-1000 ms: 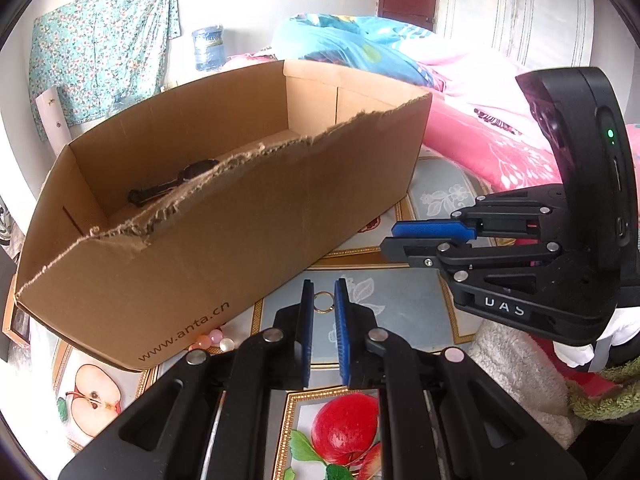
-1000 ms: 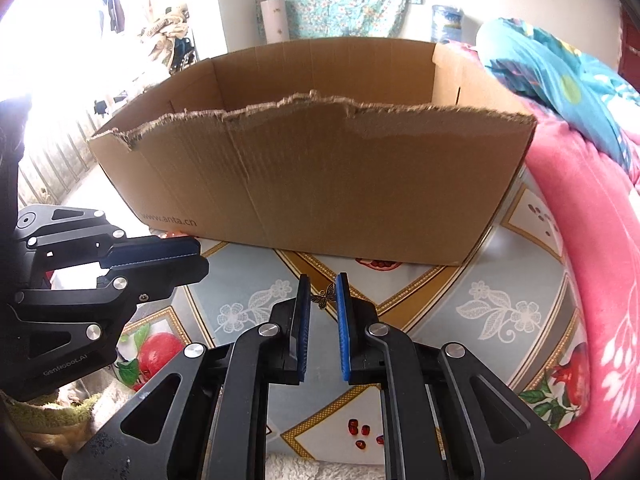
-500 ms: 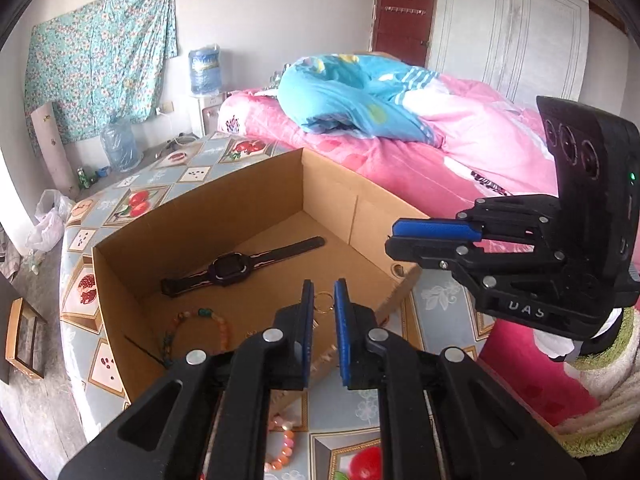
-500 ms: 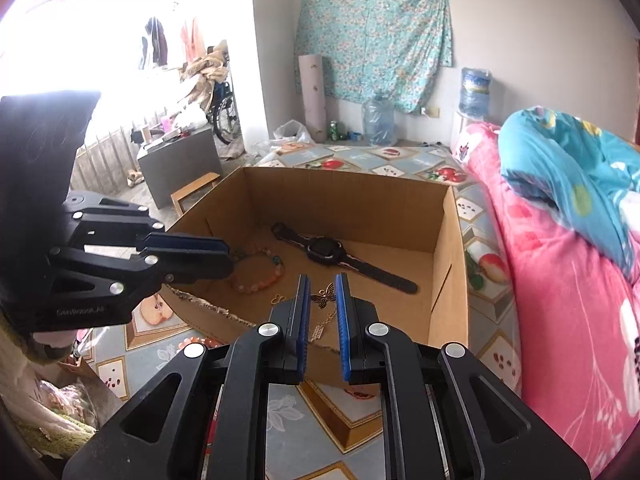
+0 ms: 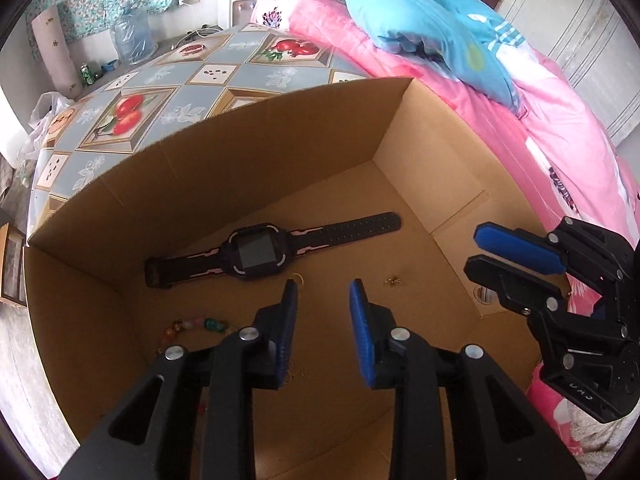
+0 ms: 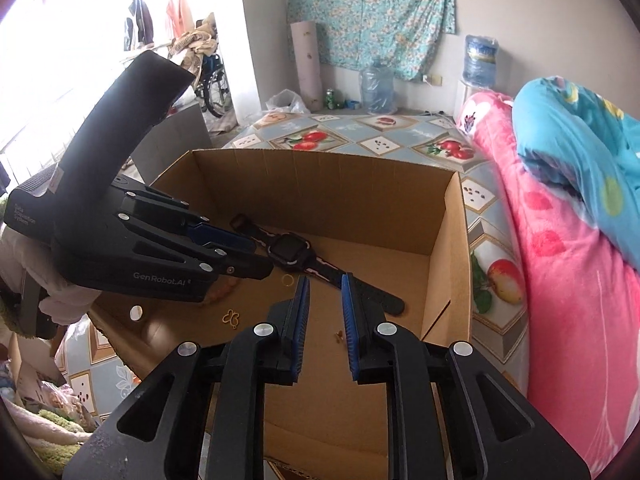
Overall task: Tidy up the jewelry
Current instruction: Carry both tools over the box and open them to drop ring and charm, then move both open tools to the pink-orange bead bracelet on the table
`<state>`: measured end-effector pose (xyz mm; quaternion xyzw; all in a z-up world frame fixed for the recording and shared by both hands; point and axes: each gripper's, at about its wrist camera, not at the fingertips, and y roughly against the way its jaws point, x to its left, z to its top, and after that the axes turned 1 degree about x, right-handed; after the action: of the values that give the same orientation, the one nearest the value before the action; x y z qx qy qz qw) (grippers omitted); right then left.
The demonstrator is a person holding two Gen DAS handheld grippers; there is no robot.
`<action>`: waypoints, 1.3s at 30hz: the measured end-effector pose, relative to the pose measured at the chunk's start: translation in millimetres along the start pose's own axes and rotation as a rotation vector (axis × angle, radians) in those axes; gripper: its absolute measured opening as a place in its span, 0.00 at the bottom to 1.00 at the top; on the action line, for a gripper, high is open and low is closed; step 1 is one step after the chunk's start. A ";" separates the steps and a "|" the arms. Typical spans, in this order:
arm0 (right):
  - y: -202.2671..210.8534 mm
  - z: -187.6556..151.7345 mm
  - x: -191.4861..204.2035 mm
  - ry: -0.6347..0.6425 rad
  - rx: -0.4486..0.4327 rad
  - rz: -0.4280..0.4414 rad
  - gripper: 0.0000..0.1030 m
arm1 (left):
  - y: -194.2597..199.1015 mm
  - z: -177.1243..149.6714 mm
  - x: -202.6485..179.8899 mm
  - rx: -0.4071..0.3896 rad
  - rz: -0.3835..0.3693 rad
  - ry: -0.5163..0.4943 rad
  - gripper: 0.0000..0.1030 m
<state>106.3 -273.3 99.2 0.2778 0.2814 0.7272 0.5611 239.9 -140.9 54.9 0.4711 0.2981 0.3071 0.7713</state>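
Observation:
Both grippers hang over the open cardboard box (image 5: pixel 240 160) (image 6: pixel 320 184). My left gripper (image 5: pixel 323 286) (image 6: pixel 262 258) has its jaws opening with nothing between them. A small gold ring (image 5: pixel 297 278) (image 6: pixel 287 279) lies loose just beyond its left fingertip. My right gripper (image 6: pixel 325 280) (image 5: pixel 476 250) is opening too and holds nothing. A gold butterfly pendant (image 6: pixel 231 318) sits loose in the box to its left. A tiny gold piece (image 6: pixel 339 335) (image 5: pixel 393 280) rests on the box floor. A black watch (image 5: pixel 256 254) (image 6: pixel 289 249) and a bead bracelet (image 5: pixel 192 325) also lie inside.
The box stands on a table with a fruit-patterned cloth (image 5: pixel 132 116) (image 6: pixel 360 132). A pink bedspread (image 6: pixel 560 280) and a blue quilt (image 5: pixel 432 28) lie to the right. Water bottles (image 6: pixel 376 88) and a rolled mat (image 6: pixel 306 60) stand by the far wall.
Both grippers rose from in front of the box to above its inside. Each was shut on a small gold piece; both have now opened and the pieces lie loose in the box.

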 end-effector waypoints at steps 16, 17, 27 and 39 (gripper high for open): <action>81.5 -22.8 -1.6 -0.106 -0.195 0.041 0.24 | 101.7 -57.5 0.4 -0.315 0.023 0.021 0.29; 91.1 -28.7 0.4 -0.118 -0.220 0.052 0.25 | 114.8 -70.9 0.3 -0.361 0.026 0.014 0.29; 107.6 -103.9 29.9 -0.265 -0.175 0.107 0.27 | 136.3 -214.4 1.6 -0.487 -0.125 0.074 0.45; 53.1 -127.9 71.8 -0.231 0.082 0.003 0.33 | 20.6 -212.3 -16.7 -0.341 -0.029 0.081 0.45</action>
<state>-36.3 -227.1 55.9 0.3830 0.2439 0.6791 0.5768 66.3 -30.6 -3.8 0.3164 0.2793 0.3608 0.8317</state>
